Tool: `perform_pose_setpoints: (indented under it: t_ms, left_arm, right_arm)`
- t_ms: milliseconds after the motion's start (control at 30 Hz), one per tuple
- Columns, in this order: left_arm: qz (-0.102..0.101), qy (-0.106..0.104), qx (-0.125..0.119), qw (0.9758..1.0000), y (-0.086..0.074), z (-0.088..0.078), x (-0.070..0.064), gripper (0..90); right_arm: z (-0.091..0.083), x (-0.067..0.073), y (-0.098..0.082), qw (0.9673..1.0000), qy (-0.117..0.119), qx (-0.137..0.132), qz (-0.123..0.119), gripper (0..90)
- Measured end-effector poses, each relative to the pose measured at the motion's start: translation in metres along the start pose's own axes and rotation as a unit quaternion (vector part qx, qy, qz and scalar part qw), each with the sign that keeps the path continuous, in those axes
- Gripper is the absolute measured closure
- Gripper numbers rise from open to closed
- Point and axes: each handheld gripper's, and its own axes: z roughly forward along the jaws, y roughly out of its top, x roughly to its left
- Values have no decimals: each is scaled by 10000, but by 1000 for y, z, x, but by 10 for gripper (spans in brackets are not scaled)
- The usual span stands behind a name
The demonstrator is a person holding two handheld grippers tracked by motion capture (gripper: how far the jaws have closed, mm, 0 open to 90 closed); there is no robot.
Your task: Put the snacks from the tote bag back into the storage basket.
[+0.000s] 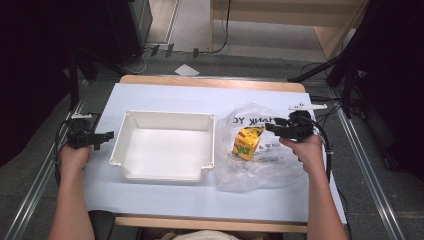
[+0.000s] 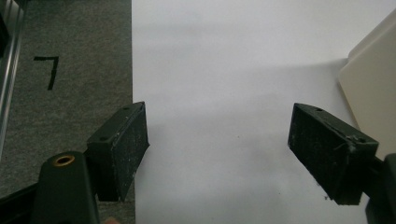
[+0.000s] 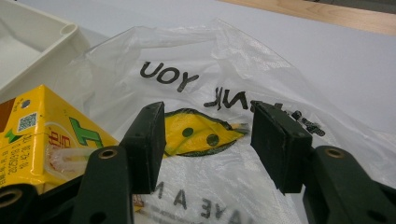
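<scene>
Grippers both gape, holding nothing: left gripper (image 1: 106, 136) beside the white tray (image 1: 131, 150), right gripper (image 1: 270, 127) over the plastic bag (image 1: 260, 172) by the yellow carton (image 1: 247, 143).

Left gripper (image 2: 218, 140) jaws apart over white sheet (image 2: 233, 70).

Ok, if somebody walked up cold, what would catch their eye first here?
Probably the yellow drink carton lying on the clear plastic bag at the table's right side, just ahead of the open right gripper. Next, the empty white tray in the middle, with the left gripper open beside it.
</scene>
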Motion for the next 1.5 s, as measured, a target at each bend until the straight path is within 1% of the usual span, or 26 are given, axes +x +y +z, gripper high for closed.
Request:
perform_pose_setpoints:
  t_ms: [33,67,200,233,267,300,400,467,533,567,600,633,667,700,733,767,800,833,933,1000,1033,1133,1200,1233,1400,1500]
  left_arm:
    - [-13,-1,6,10000,0,0,0,215]
    - [-10,13,-7,10000,0,0,1,215]
    - [-12,15,-37,10000,0,-1,2,215]
    - [-17,23,0,10000,-1,-2,1,215]
    - [-17,23,0,10000,-1,-2,1,215]
    - [24,22,23,10000,-2,-2,2,214]
    - [22,27,17,10000,-3,-2,2,213]
    - [-84,2,-26,10000,-2,-2,6,214]
    - [-115,13,-19,9999,-3,-1,7,214]
    - [-33,64,23,10000,-3,0,5,214]
    - [-33,64,23,10000,-3,0,5,214]
    - [22,94,-18,10000,-3,0,3,214]
    - [22,94,-18,10000,-3,0,3,214]
    - [17,90,-78,9999,-2,-1,2,214]
    - [49,85,-105,9999,-2,-2,1,214]
    - [109,136,-77,9998,-1,-3,1,214]
    - [121,180,-95,9997,-1,-4,1,214]
    - [78,168,-117,9998,-1,-5,2,214]
    - [69,171,-128,9997,-1,-4,3,214]
    - [95,195,-40,9998,-1,-2,3,214]
    - [101,194,15,9998,-1,-2,2,214]
    - [120,213,42,9997,-1,-1,2,213]
    - [99,215,-1,9997,0,-2,2,213]
    - [111,231,1,9997,1,-2,2,213]
    - [197,294,114,9993,1,3,1,213]
    - [166,296,127,9993,0,3,3,213]
  right_arm:
    - [0,0,0,10000,0,0,0,463]
    - [0,0,0,10000,0,19,-18,436]
    - [0,2,0,9999,19,97,-93,454]
    - [1,2,2,9998,103,105,-99,459]
    - [1,3,3,9998,118,110,-95,458]
    - [1,4,4,9998,95,113,-155,459]
    - [1,6,7,9997,65,137,-188,464]
    - [-1,8,10,9995,102,115,-259,506]
    - [-1,9,11,9994,140,94,-307,513]
    - [-3,9,13,9993,190,73,-304,513]
    - [-3,9,13,9993,190,73,-304,513]
    - [-4,9,13,9993,167,35,-335,518]
    - [-4,9,13,9993,167,35,-335,518]
    - [-4,8,13,9993,151,25,-339,518]
    - [-2,7,13,9995,190,76,-261,508]
    - [-2,7,13,9994,199,93,-257,505]
    - [-1,7,13,9994,198,117,-255,505]
    - [-1,7,12,9994,206,142,-249,505]
    - [2,7,12,9992,218,234,-221,509]
    - [3,7,12,9991,238,289,-216,513]
    - [4,7,11,9984,321,374,-267,531]
    - [6,6,11,9978,383,469,-265,547]
    - [6,6,11,9977,385,477,-280,547]
    - [4,4,11,9981,374,438,-225,551]
    - [-1,-1,12,9982,397,444,-82,548]
    - [-2,-1,15,9979,414,493,-45,541]
